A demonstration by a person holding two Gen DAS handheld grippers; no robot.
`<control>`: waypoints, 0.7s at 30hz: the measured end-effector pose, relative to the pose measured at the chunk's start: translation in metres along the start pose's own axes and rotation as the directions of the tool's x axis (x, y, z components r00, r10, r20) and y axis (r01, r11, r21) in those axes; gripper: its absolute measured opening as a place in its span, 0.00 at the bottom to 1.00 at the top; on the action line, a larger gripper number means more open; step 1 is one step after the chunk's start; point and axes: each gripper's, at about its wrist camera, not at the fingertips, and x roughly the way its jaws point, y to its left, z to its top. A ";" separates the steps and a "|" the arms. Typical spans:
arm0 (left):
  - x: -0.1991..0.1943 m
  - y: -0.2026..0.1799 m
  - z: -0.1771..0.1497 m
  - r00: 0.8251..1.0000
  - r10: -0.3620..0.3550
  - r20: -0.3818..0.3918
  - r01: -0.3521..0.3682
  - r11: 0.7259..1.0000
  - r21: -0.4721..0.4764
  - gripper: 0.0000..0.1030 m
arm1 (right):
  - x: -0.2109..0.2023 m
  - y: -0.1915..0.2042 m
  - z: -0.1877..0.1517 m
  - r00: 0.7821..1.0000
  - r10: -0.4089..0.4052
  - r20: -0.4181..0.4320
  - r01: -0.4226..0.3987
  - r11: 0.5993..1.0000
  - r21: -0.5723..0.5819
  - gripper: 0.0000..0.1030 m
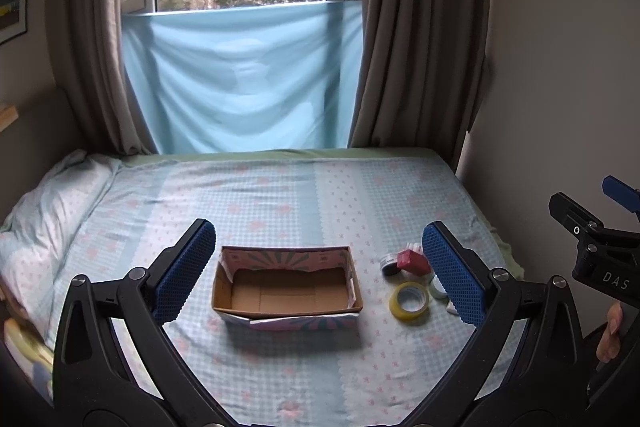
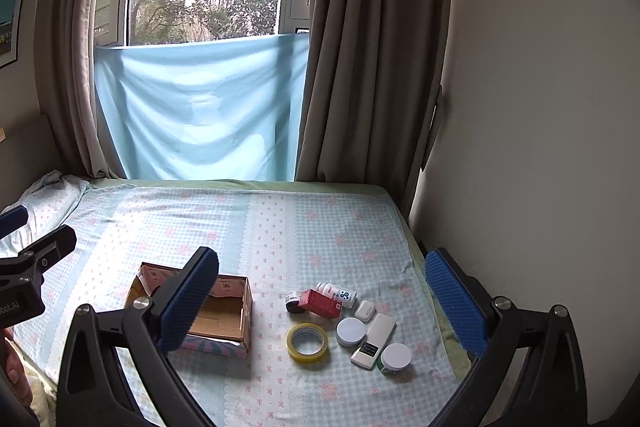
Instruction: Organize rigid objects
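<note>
a big bed [image 2: 280, 227] holds an open cardboard box [image 1: 286, 287] with nothing inside. to the right of it sit small things: a yellow tape roll [image 2: 307, 342], a red box [image 2: 320, 303], a white remote [image 2: 373, 341], and little jars [image 2: 351, 331]. the left gripper [image 1: 318, 271] and right gripper [image 2: 322, 307] hang wide apart above the bed, holding nothing.

Each black tool [image 1: 318, 271] carries blue textured pads [image 2: 456, 309] and silver screws.

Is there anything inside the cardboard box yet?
No, it's empty. The left wrist view looks down into the open cardboard box and shows only its bare brown bottom. The tape roll and the other things lie beside it on the bed.
</note>
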 end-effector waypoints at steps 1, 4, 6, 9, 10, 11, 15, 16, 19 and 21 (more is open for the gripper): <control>0.000 0.000 0.000 1.000 0.001 -0.001 -0.001 1.000 -0.001 1.00 | 0.000 0.000 0.000 1.000 0.001 0.003 -0.001 1.000 -0.001 1.00; 0.001 -0.001 -0.002 1.000 0.003 -0.002 -0.003 1.000 0.001 1.00 | -0.002 -0.002 0.000 1.000 0.007 0.010 -0.007 1.000 0.003 1.00; 0.001 -0.002 -0.002 1.000 0.003 -0.001 -0.003 1.000 0.006 1.00 | -0.001 -0.004 0.001 1.000 0.009 0.009 -0.009 1.000 0.010 1.00; 0.002 -0.005 -0.001 1.000 -0.010 -0.004 0.010 1.000 0.004 1.00 | 0.000 -0.007 0.001 1.000 0.007 0.007 -0.007 1.000 0.018 1.00; 0.002 -0.006 -0.001 1.000 -0.016 -0.005 0.016 1.000 0.001 1.00 | 0.000 -0.007 0.001 1.000 0.007 0.006 -0.007 1.000 0.020 1.00; 0.002 -0.007 -0.001 1.000 -0.021 -0.006 0.021 1.000 -0.001 1.00 | 0.000 -0.008 0.001 1.000 0.007 0.005 -0.007 1.000 0.022 1.00; 0.004 -0.011 -0.001 0.999 -0.033 -0.009 0.033 0.999 0.004 1.00 | 0.001 -0.009 0.000 1.000 0.007 0.011 -0.007 1.000 0.023 1.00; 0.004 -0.012 -0.001 0.999 -0.034 -0.010 0.034 0.999 0.006 1.00 | 0.001 -0.009 0.000 1.000 0.006 0.012 -0.007 1.000 0.022 1.00; 0.005 -0.014 -0.002 0.999 -0.029 -0.013 0.030 0.999 0.018 1.00 | 0.003 -0.008 0.001 1.000 0.010 0.013 -0.010 1.000 0.021 1.00; 0.005 -0.013 -0.002 1.000 -0.025 -0.016 0.026 0.999 0.022 1.00 | 0.005 -0.009 0.002 1.000 0.016 0.013 -0.016 0.999 0.028 1.00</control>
